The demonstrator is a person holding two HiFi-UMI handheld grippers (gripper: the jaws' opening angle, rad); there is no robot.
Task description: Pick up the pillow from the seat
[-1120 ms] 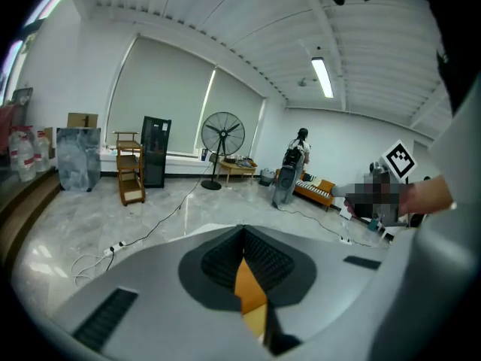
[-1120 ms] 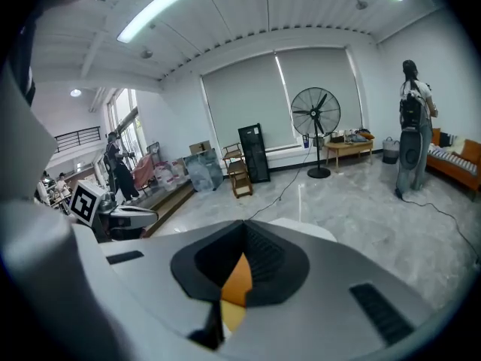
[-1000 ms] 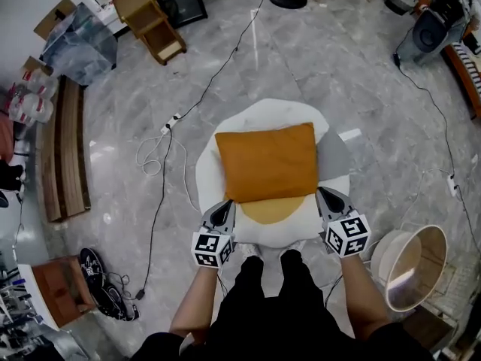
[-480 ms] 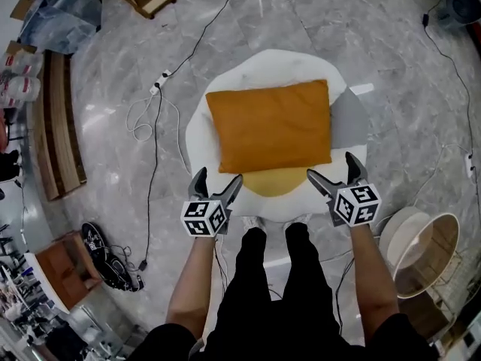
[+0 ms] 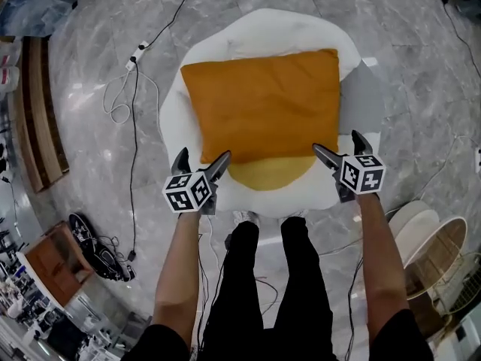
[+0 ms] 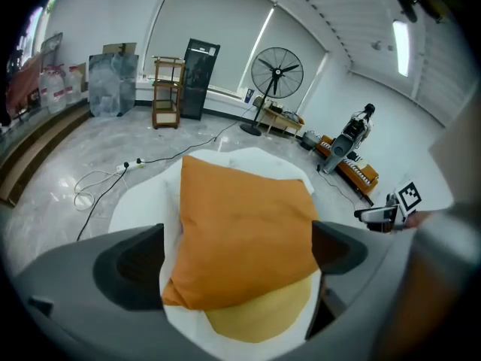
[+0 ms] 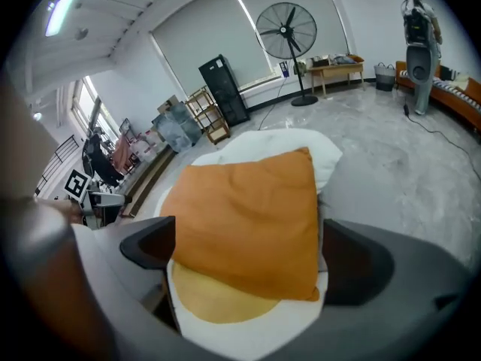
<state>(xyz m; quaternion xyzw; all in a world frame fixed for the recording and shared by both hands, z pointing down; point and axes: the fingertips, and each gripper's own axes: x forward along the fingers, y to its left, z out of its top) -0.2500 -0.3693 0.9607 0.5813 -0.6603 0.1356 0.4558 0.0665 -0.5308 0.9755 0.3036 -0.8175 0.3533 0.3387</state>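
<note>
Jaws on the left claw [image 5: 203,157] stand wide apart, released, having just been opening. Straight ahead between them lies the near left corner of the orange square fabric pillow [image 5: 263,100], not pinched. The right claw [image 5: 336,142] is likewise released, its jaws just opened wide around the pillow's near right corner without pressing it. The pillow rests flat on the white round cushioned seat [image 5: 259,28], whose yellow round patch [image 5: 267,173] shows between the two claws.
</note>
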